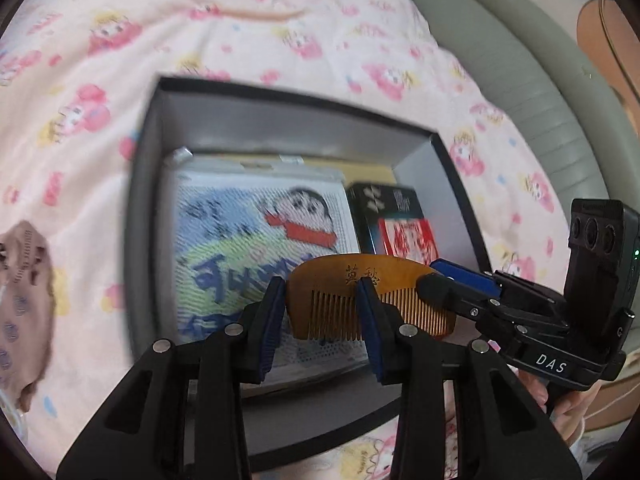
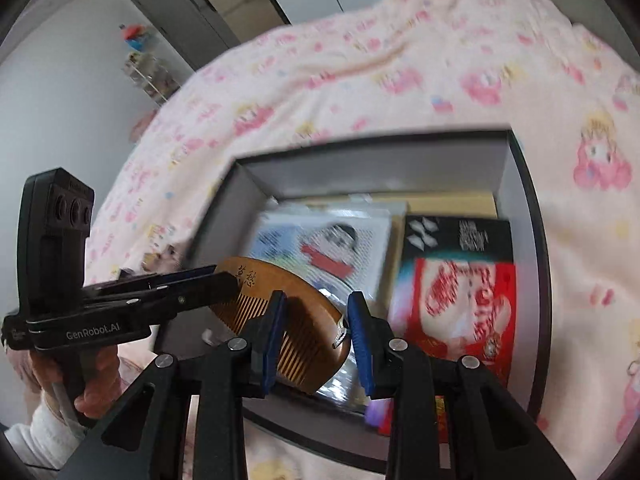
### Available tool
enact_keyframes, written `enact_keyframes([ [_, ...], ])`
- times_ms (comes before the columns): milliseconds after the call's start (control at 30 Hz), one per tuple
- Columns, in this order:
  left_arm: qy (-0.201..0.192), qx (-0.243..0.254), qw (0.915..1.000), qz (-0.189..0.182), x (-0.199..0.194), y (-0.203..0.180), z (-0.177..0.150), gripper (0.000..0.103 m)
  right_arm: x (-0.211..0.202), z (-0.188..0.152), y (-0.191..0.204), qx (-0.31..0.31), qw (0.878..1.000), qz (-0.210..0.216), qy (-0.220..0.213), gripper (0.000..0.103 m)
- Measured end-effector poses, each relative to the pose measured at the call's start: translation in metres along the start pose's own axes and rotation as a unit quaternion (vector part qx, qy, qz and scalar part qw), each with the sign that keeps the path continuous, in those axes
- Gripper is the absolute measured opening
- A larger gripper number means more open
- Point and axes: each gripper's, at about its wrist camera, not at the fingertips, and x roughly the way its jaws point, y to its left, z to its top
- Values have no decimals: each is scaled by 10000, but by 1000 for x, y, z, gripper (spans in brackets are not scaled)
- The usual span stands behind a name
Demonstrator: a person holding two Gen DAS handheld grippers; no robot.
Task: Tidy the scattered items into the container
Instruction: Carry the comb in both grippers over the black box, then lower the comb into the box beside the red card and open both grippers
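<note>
Pink bedding (image 1: 280, 40); both tools (image 1: 322, 300) (image 2: 316, 316) grip an engraved brown wooden comb (image 1: 340, 276) over the box (image 1: 152, 128).

We see both claws, left (image 1: 322, 320) and right (image 1: 434, 286), gripping the comb (image 1: 360, 276) above the box (image 1: 148, 160) on the bed (image 1: 120, 60).

Amber-brown wooden comb (image 1: 362, 276) with black characters, black grippers with blue pads (image 1: 370, 320), dark grey box (image 1: 144, 184) – paler grey inside, pale pink bedspread (image 1: 240, 40) printed with pink-and-yellow cartoon figures, black-and-red packet (image 2: 460, 276), blue-green cartoon card (image 1: 248, 248).
</note>
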Motion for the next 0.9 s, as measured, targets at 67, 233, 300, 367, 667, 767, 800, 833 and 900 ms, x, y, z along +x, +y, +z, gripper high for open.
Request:
enact_keyframes([
  [67,170,56,9998,-95,13,-7,-3,36,-2,-7,-7,12,9998,-142,114,28],
  [233,564,225,9981,-78,37,-18,-14,35,-20,-15,-17,15,9985,-466,-299,29],
  [300,626,219,9978,27,43,-16,-14,35,-28,-13,-20,75,9977,-487,-475,29],
  [367,568,167,9982,81,40,-13,-12,35,-35,-10,-23,126,9966,-503,-636,29],
  [667,807,253,9962,198,55,-31,-20,35,-74,-15,-32,285,9865,-1015,-1255,29],
  [767,948,351,9945,-270,60,-51,-28,35,-70,-21,-44,410,9855,-1171,-1153,29],
  [800,914,386,9947,-274,60,-56,-29,35,-68,-23,-47,459,9855,-1206,-1100,29],
  [833,829,417,9955,-177,58,-58,-29,35,-67,-24,-50,488,9857,-1212,-1061,29],
  [900,595,432,9973,77,51,-57,-29,35,-69,-28,-52,507,9859,-1178,-1078,29],
])
